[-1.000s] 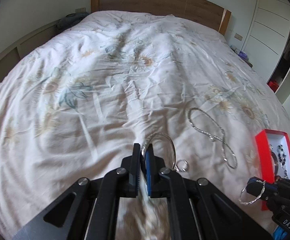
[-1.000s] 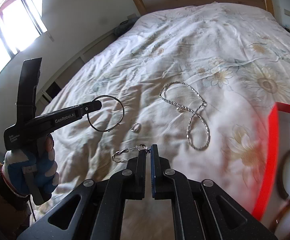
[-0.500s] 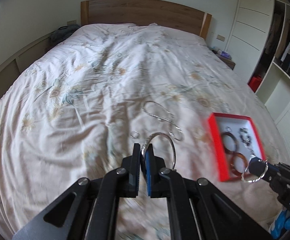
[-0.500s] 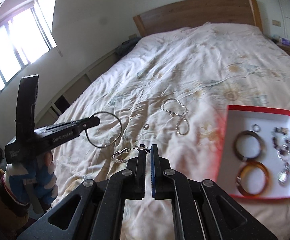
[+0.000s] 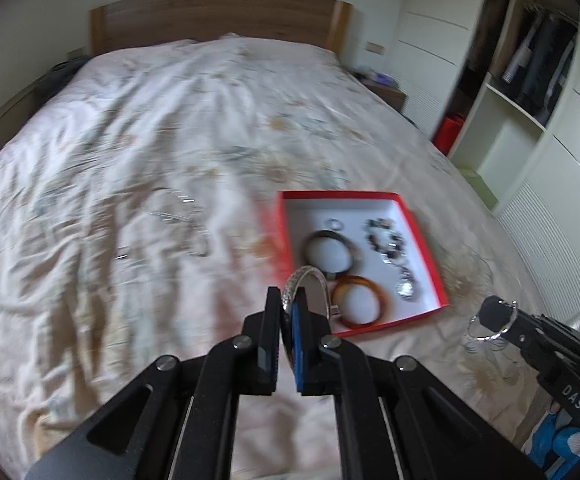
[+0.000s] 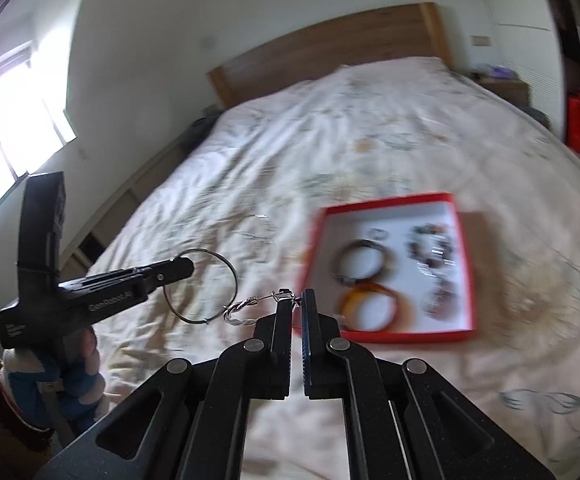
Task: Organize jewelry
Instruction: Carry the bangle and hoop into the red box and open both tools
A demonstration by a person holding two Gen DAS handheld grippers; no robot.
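Silver bangle is clamped edge-on in the left tool, ring rising toward 12 o'clock above the red box. Twisted silver hoop is pinched by the right tool, hanging toward 9 o'clock over the bed.

Red box — white inside, floral bedspread

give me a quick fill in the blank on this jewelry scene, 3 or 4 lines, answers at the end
1. The left gripper is shut on a silver ____.
2. The box that holds the jewelry has a rim coloured ____.
3. The right gripper pinches a twisted silver ____ by its thin wire.
4. The amber bangle lies ____ the box.

Missing words: bangle; red; earring; inside
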